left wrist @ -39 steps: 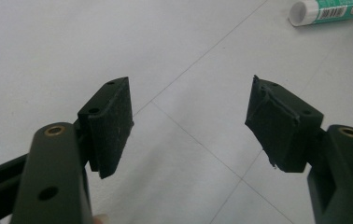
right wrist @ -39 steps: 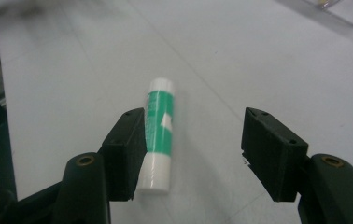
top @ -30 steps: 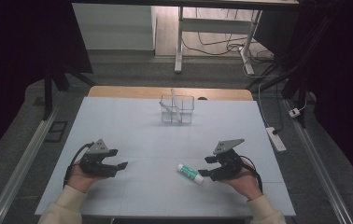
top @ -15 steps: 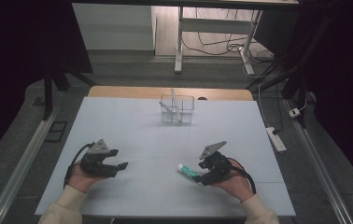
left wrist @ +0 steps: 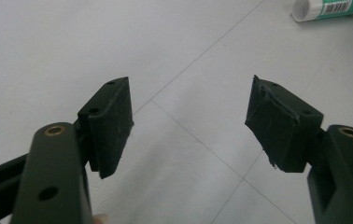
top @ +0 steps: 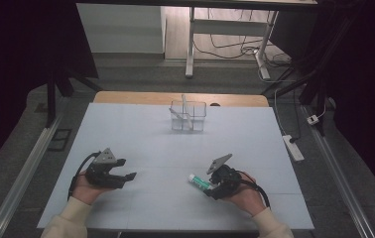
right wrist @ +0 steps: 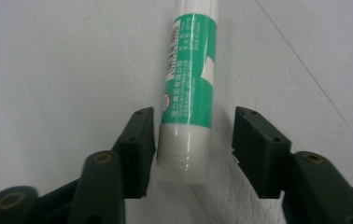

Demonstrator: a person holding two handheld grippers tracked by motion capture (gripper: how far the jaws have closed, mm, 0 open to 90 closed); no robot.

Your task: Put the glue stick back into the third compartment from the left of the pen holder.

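Near the bench's (top: pixel 141 134) right front, the glue stick (right wrist: pixel 188 88) lies flat between the right gripper's (right wrist: pixel 194 140) closing jaws, one pad touching. Centre it, then squeeze squarely on its end. Left gripper (left wrist: pixel 191 126) idles, jaws apart.

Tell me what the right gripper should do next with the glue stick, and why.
Probably finish closing. The right gripper already straddles the white end of the glue stick lying on the table; its jaws have just been closing, with one touching or nearly touching the stick and a gap at the other. Lift only once both press.
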